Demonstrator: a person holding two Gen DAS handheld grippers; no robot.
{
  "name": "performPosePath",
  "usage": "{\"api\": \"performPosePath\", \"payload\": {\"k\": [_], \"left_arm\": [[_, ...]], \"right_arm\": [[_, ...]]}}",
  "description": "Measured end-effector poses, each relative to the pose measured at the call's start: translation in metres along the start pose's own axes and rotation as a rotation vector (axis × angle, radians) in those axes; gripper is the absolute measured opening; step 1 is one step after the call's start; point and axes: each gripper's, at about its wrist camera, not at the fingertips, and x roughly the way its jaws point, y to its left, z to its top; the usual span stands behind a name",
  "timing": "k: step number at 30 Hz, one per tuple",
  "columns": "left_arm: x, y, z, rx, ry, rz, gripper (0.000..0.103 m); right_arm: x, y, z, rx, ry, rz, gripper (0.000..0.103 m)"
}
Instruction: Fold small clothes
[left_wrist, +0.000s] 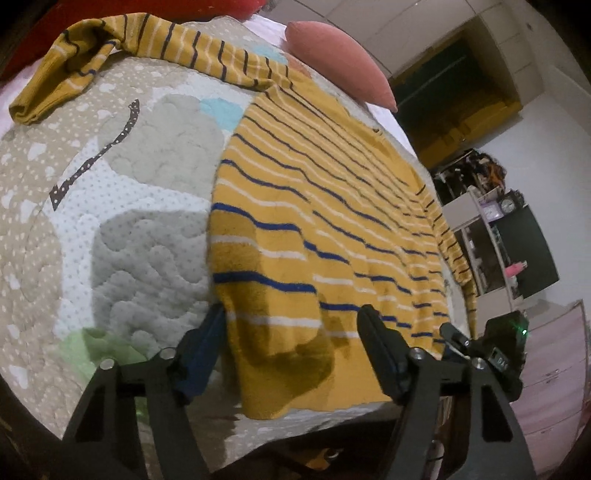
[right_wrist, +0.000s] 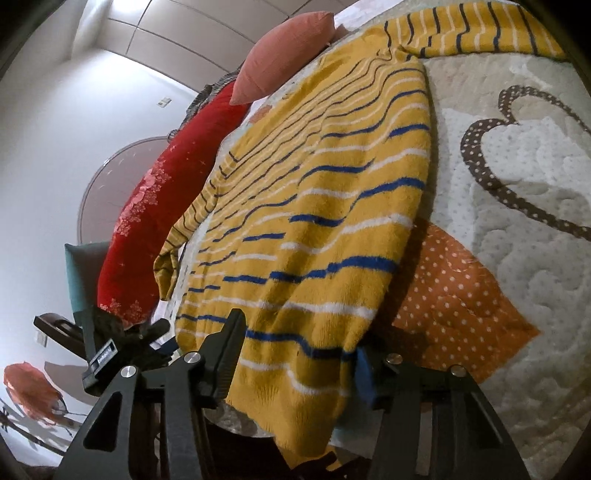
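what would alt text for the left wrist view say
The open left gripper straddles the hem of a mustard striped sweater spread flat on a quilted bedspread, one sleeve stretched away. A pink pillow lies beyond.

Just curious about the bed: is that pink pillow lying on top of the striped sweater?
No, the pink pillow lies beside the striped sweater, past its far edge.

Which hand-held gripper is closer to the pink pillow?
Hard to say, neither clearly. Both the left hand-held gripper and the right hand-held gripper sit open at the sweater's near hem, while the pink pillow lies at the far end of the quilt.
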Motion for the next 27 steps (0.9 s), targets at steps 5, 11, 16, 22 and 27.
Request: {"api": "performPosePath", "payload": {"k": [5, 11, 16, 22, 27], "left_arm": [[0.006, -0.008, 0.001, 0.014, 0.004, 0.052, 0.044], [0.003, -0.030, -0.003, 0.053, 0.013, 0.203, 0.008], [-0.022, -0.047, -0.026, 0.108, 0.005, 0.218, 0.008], [-0.031, -0.037, -0.035, 0.069, 0.002, 0.229, 0.017], [-0.061, -0.040, -0.020, 0.077, -0.132, 0.277, 0.057]], "right_arm": [[0.007, 0.005, -0.003, -0.011, -0.015, -0.034, 0.034], [-0.001, 0.006, -0.001, -0.011, -0.025, -0.064, 0.011], [-0.047, 0.012, -0.015, -0.049, -0.076, -0.047, 0.010], [-0.059, 0.005, -0.036, -0.055, -0.057, -0.109, 0.014], [-0.091, -0.015, -0.015, -0.024, -0.181, -0.227, 0.017]]}}
